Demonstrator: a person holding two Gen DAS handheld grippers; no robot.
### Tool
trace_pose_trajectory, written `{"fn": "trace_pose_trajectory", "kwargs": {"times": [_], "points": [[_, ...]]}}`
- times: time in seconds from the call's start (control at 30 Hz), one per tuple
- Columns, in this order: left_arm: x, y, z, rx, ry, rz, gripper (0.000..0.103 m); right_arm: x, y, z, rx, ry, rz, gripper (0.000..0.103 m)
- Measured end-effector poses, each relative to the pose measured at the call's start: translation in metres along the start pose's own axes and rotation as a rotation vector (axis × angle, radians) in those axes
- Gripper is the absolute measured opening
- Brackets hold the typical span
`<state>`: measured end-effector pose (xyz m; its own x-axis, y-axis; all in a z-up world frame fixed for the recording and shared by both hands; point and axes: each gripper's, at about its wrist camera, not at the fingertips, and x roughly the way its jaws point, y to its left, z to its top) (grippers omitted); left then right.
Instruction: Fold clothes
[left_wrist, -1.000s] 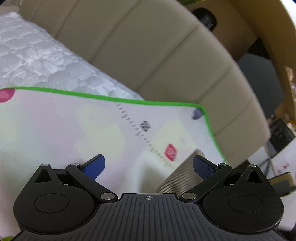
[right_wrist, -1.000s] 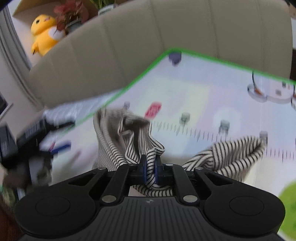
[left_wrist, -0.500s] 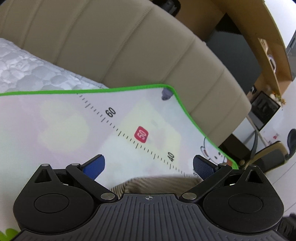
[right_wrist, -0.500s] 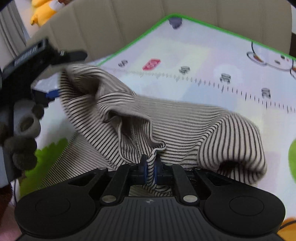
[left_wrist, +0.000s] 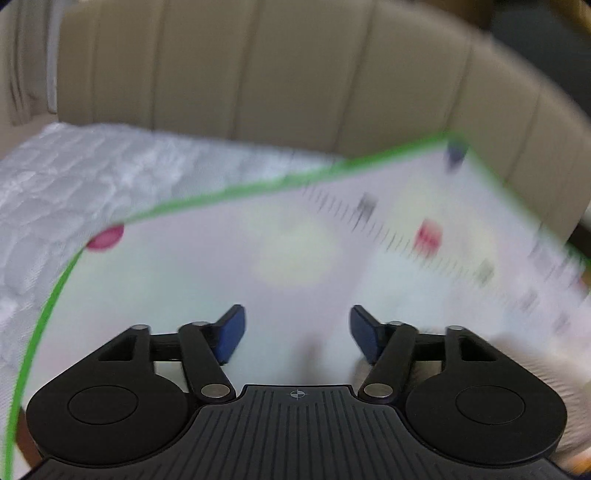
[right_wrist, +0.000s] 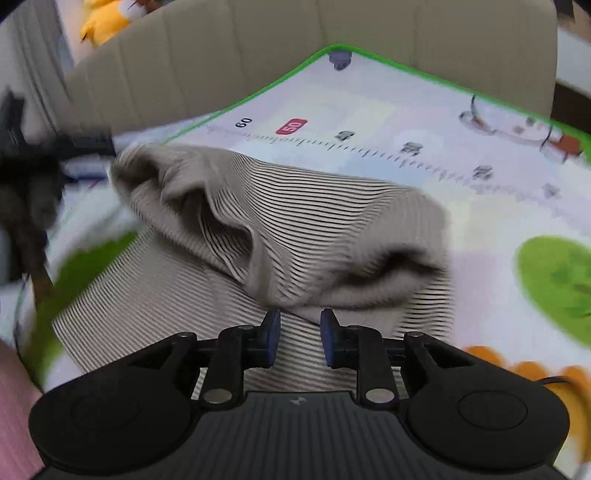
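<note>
A beige garment with thin black stripes lies on the play mat, its upper part folded over in a loose, rumpled roll. My right gripper hovers at the near edge of that fold. Its jaws are opening, and the pads stand slightly apart with no cloth pinched, only the striped cloth lying below the gap. My left gripper is open over bare mat with nothing between its fingers, and its jaws are closing. A blurred bit of the garment shows at its lower right. In the right wrist view the left gripper is a dark blur at the far left.
The mat has a green border and a printed ruler, and it lies on white quilted bedding. A beige padded backrest rises behind it. A yellow plush toy sits beyond the backrest. Something pink shows at the lower left.
The right gripper carried the pinched fold down and forward, then let it go onto the garment. The left gripper's jaws have narrowed and its view has swung left across the mat.
</note>
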<state>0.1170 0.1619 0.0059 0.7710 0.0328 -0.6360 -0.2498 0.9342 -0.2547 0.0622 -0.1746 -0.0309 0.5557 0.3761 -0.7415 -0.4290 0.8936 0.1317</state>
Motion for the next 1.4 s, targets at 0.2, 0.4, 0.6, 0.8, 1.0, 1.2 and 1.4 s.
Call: {"fn": "trace_pose_trajectory", "kwargs": {"times": [0.2,0.4,0.6,0.8,1.0,1.2,1.4], "points": [[-0.049,-0.033,0.01,0.027,-0.198,-0.417,0.096,-0.045,-0.021,0.023,0.052,-0.171,0.035,0.023],[0.002,-0.094,-0.03,0.373,0.052,-0.335,0.086,0.0,-0.039,0.046,0.023,-0.136,-0.042,0.032],[0.034,-0.061,-0.058,0.357,0.316,-0.154,0.099,0.03,-0.061,0.006,-0.05,-0.073,-0.118,0.032],[0.02,-0.055,-0.056,0.366,0.284,-0.076,0.099,0.001,-0.073,-0.008,0.066,-0.097,-0.139,0.051],[-0.001,-0.044,-0.042,0.227,0.216,-0.133,0.098,-0.025,-0.111,-0.02,0.42,-0.141,0.018,0.05],[0.017,-0.029,-0.041,-0.005,0.311,-0.227,0.095,0.007,-0.1,-0.016,0.479,-0.059,0.051,0.052],[0.033,-0.038,-0.052,0.05,0.336,-0.221,0.072,0.016,-0.077,0.025,0.356,-0.159,0.049,0.022]]}}
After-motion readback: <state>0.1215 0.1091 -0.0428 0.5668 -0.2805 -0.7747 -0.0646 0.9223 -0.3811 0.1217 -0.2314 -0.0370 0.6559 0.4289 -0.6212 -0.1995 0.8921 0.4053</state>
